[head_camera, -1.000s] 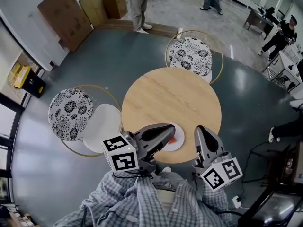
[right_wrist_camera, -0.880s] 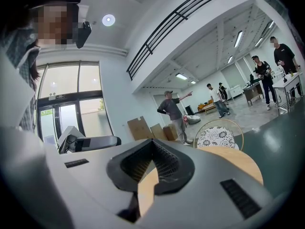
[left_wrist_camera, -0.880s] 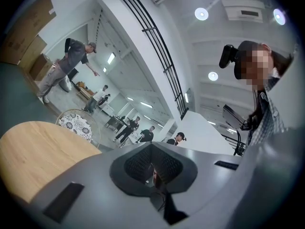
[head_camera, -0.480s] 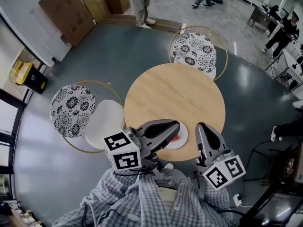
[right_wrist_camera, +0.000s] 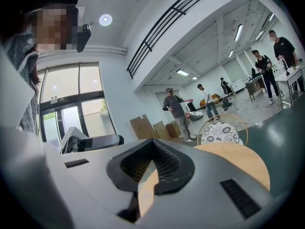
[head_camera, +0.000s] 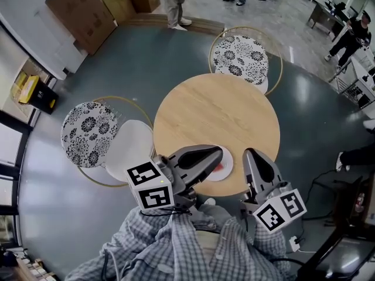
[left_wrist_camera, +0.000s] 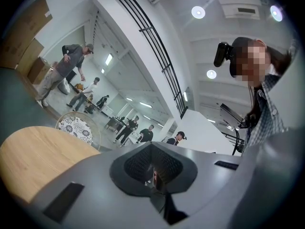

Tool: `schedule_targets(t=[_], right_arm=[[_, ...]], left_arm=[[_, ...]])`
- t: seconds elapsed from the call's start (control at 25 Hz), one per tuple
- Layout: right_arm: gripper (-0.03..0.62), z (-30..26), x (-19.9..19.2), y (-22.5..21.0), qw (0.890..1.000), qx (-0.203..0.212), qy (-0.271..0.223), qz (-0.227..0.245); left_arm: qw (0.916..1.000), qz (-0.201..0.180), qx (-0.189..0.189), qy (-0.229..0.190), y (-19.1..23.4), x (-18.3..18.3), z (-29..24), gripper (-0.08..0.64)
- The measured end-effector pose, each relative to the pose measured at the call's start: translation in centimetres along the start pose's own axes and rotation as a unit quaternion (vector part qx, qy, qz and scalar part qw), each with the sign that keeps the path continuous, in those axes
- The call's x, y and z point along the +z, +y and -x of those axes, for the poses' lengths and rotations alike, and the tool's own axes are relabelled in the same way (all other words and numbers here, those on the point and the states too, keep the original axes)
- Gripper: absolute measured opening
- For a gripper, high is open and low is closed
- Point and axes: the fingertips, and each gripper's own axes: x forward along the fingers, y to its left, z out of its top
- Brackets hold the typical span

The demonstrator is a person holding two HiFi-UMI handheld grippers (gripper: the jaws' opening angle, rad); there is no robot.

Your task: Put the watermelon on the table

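Note:
A round wooden table (head_camera: 217,113) stands in front of me. Near its front edge lies a white plate (head_camera: 225,170) with a red piece, the watermelon (head_camera: 218,168), mostly hidden under my left gripper. My left gripper (head_camera: 214,154) hovers level over the plate, shut and with nothing between its jaws (left_wrist_camera: 153,175). My right gripper (head_camera: 253,155) is held beside it over the table's front right edge. Its jaws are together, with only a thin slit (right_wrist_camera: 147,175) showing the wood, and it holds nothing.
Two chairs with patterned cushions stand by the table, one at the far side (head_camera: 240,56) and one to the left (head_camera: 94,136). Cardboard boxes (head_camera: 82,10) lean on the left wall. People stand at the back of the room (head_camera: 173,2).
Both grippers stay where they were. The view has shifted slightly, and people at the back have walked on.

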Motion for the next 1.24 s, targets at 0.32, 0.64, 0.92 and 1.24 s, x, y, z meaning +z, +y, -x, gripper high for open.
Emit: schedule_targets(t=[0.32,0.64,0.92,1.24], right_arm=[[0.008,0.12,0.00,-0.02,1.000,0.000,0.001,-0.005],[0.008,0.14,-0.35,-0.06,1.000,0.006,0.008,-0.010],[0.008,0.24,-0.62,0.46,1.000,0.009,0.012,-0.007],[0.008,0.24,-0.90,0.49,1.000,0.013,0.015,-0.007]], left_arm=[[1.0000,0.001,0.003,0.000,0.18,0.05,0.07,0.006],[1.0000,0.005,0.004,0.001,0.14,-0.20,-0.06,0.006],[0.9999,0.011,0.001,0.002,-0.09,-0.48,0.21,0.006],[0.9999,0.010,0.000,0.002,-0.23,-0.76,0.23,0.006]])
